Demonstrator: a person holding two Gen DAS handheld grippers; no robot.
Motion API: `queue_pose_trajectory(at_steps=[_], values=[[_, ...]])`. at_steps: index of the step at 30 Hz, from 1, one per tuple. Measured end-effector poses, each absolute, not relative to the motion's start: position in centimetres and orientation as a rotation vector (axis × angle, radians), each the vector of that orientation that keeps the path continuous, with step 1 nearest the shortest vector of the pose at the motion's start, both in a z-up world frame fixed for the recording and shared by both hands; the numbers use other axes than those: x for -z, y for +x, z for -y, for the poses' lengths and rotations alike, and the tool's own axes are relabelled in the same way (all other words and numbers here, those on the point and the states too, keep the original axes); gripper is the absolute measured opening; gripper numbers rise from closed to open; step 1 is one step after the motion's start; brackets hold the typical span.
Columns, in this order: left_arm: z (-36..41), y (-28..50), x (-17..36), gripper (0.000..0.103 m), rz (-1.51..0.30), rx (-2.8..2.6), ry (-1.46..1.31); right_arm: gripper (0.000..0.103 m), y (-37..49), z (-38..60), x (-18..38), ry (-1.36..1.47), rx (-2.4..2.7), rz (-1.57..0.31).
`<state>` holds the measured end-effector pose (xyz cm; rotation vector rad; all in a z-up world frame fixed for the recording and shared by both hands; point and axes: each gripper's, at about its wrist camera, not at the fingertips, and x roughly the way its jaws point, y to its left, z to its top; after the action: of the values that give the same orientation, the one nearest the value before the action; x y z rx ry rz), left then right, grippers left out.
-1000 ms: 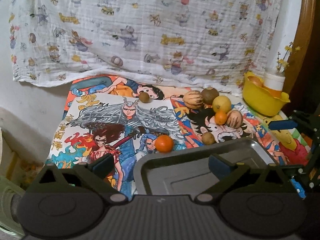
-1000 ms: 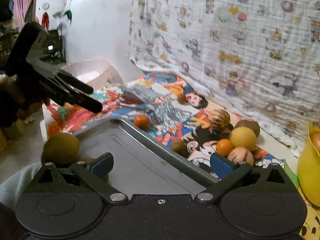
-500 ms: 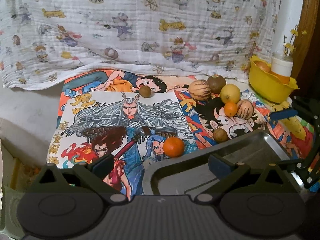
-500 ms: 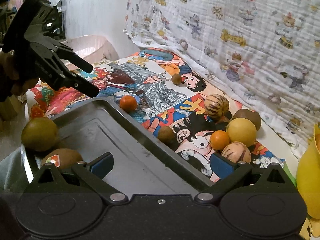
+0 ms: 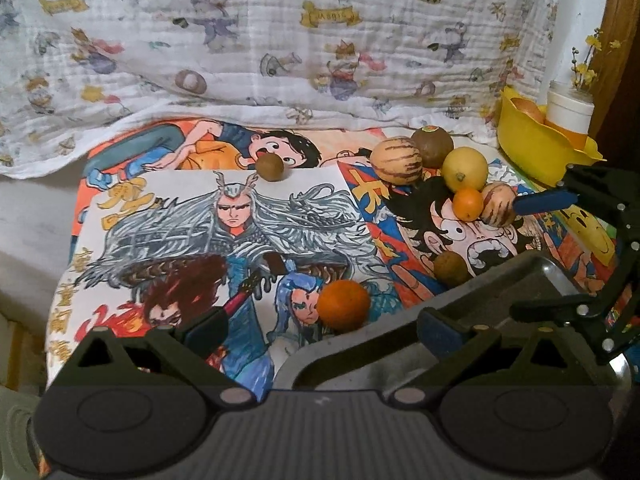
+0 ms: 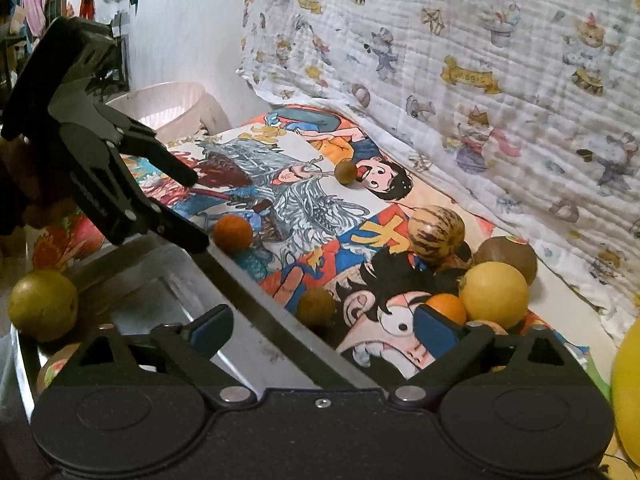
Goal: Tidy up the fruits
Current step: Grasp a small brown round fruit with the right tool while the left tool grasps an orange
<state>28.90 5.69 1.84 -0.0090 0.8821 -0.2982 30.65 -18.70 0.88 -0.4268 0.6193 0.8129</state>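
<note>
My left gripper (image 5: 320,328) is open and empty, low over the cartoon cloth, with an orange (image 5: 343,305) lying just beyond its fingertips beside the metal tray's rim (image 5: 472,292). My right gripper (image 6: 324,328) hovers over the tray's far rim (image 6: 256,300); its jaws are closing and nothing is pressed between them. A small brown fruit (image 6: 316,306) lies just ahead of it. Further right is a pile: striped melon (image 6: 436,232), kiwi (image 6: 506,260), lemon (image 6: 494,294), small orange (image 6: 446,308). A yellow-green fruit (image 6: 43,305) and one more fruit (image 6: 52,368) lie in the tray.
A lone brown fruit (image 5: 270,167) sits far back on the cloth. A yellow bowl (image 5: 540,152) with a white cup (image 5: 570,110) stands at the back right. A printed sheet (image 5: 280,40) hangs behind. A pale basket (image 6: 168,104) stands off the table's left end.
Both grippers have moved forward and lower over the table. The orange and the fruit pile look closer and larger. The right gripper's pads stand slightly nearer each other.
</note>
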Motion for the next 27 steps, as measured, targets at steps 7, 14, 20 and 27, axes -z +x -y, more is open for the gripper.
queue_pose_trajectory(at_steps=[7,14,20,27], values=[[-5.6,30.5,-1.1,0.094,-0.891,0.337,-0.035,0.077,32.4,17.8,0.1,-0.387,-0.804,-0.645],[-5.5,30.8,-0.4,0.079,-0.904,0.369,-0.031,0.061,33.7,17.6,1.4,-0.35,-0.801,-0.699],[-5.7,31.0,-0.1,0.066,-0.897,0.381,-0.052,0.05,34.2,17.4,1.5,-0.301,-0.813,-0.729],[-5.8,31.2,0.0,0.046,-0.904,0.389,-0.07,0.029,35.1,17.3,2.0,-0.243,-0.804,-0.795]])
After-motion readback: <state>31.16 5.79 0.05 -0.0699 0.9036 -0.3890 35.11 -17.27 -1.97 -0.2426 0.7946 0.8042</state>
